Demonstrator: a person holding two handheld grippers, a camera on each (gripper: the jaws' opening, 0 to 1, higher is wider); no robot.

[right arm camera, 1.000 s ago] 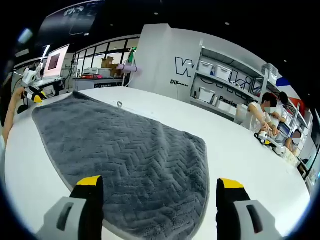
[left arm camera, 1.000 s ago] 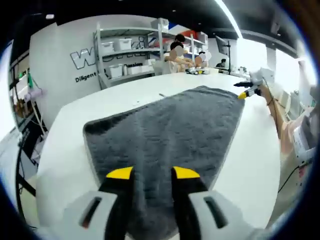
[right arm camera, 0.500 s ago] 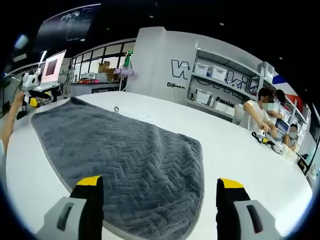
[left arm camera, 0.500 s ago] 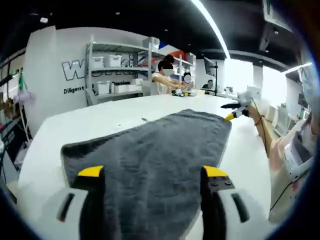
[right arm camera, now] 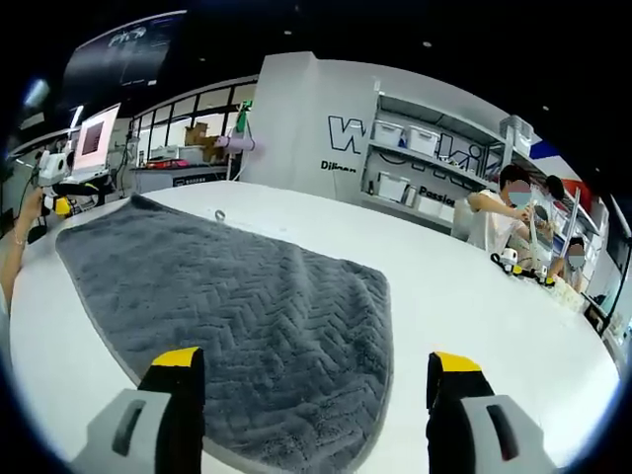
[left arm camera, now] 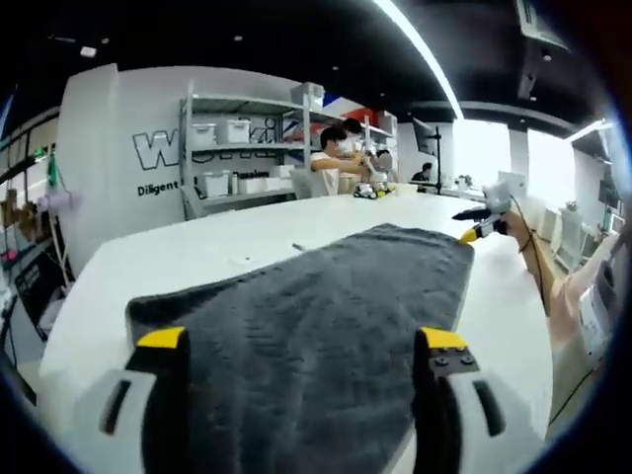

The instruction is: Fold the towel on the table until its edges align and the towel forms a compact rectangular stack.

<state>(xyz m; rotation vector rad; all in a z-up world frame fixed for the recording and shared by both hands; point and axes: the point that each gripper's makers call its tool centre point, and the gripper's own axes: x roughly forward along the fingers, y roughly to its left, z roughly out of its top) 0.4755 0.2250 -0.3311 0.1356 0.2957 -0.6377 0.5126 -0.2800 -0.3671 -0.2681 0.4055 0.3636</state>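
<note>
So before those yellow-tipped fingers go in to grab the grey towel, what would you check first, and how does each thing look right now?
1. Towel lying flat and unfolded on the white table: ok.
2. Left gripper open, fingers spread over the towel's near edge: ok.
3. Right gripper open, ready to close on the towel: ok.
4. Towel fully on the table, no corner hanging off: cannot tell, the near edge is hidden behind the fingers.
5. Fingers actually touching the cloth: cannot tell.
6. Small object on the table beyond the towel's far edge, lying off the cloth: ok.
</note>
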